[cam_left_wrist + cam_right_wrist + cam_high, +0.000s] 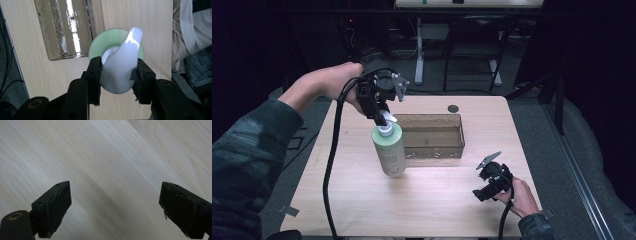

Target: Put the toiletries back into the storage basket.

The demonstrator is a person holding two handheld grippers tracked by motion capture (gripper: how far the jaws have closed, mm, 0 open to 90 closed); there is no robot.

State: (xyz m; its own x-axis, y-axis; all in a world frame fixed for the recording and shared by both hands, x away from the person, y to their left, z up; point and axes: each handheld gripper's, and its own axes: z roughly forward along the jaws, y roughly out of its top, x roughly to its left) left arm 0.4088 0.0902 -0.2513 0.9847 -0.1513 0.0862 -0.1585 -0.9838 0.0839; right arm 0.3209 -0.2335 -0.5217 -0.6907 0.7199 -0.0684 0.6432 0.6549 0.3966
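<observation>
Where the person's forearms come in at the near edge of the table (422, 210), the right hand (521, 196) rests low at the near right corner, holding the right gripper (492, 181) just above the pale wood. Its own camera looks straight down on bare wood grain (107, 165), with the two black jaws standing wide apart and nothing between them. Farther in, left of centre, a pale green pump bottle (389, 147) stands on the tabletop, tilted a little. The left gripper (381, 116) comes down on it from above, and the left gripper view shows both jaws pressed against the sides of the white pump head (120, 72), whose spout juts forward over the round green shoulder of the bottle. The left hand (332, 82) holds that gripper up over the far left part of the table, a dark patterned sleeve (247, 160) behind it. Just right of the bottle and slightly farther back lies a clear rectangular tray (432, 136), its near left corner close beside the bottle. Beyond the tray, a small dark disc (453, 108) sits near the far edge.
</observation>
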